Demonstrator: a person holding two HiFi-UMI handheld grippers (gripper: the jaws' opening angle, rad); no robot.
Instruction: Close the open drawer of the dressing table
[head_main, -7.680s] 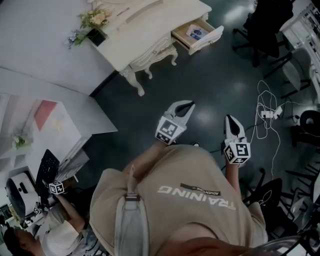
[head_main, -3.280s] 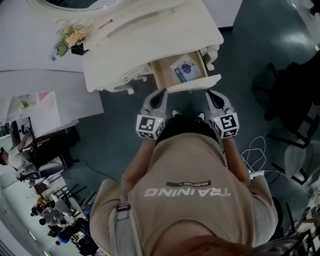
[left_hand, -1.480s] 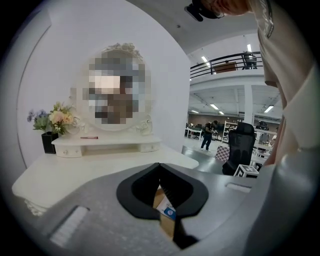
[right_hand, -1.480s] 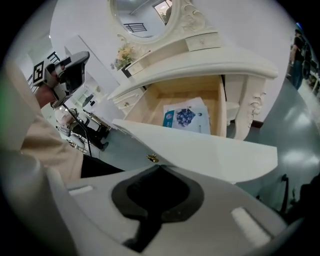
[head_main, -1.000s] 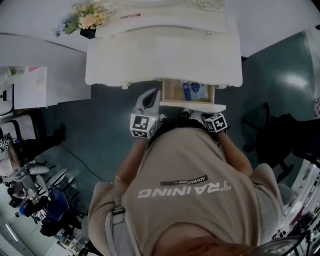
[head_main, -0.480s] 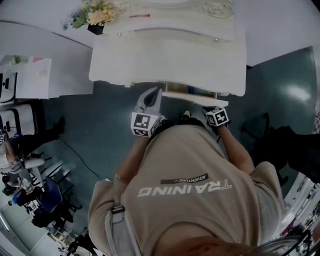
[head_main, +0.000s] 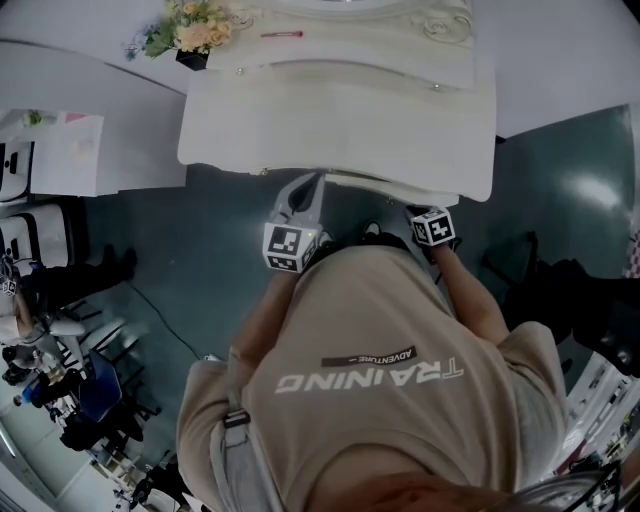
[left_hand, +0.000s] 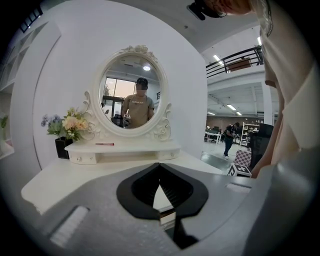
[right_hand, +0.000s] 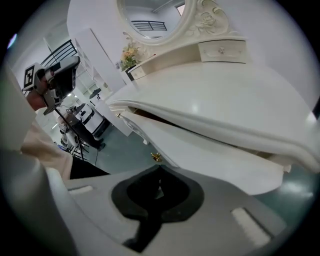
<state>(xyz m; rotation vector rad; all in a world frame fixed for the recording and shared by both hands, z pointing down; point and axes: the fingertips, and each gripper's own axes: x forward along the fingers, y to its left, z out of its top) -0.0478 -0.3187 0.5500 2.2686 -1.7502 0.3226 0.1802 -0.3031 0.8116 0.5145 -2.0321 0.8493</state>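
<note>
A white dressing table (head_main: 340, 120) with curved edges fills the upper middle of the head view, standing on a dark teal floor (head_main: 200, 230). At its upper left corner stands a bouquet of pale flowers in a black pot (head_main: 185, 38). Just right of it, a thin red stick (head_main: 283, 33) lies on the table's raised white back shelf (left_hand: 125, 150). In the left gripper view, an oval mirror in a carved white frame (left_hand: 132, 97) rises above that shelf.

Dressing table (head_main: 340, 120) bars the way ahead — floor (head_main: 205, 245) open leftward
</note>
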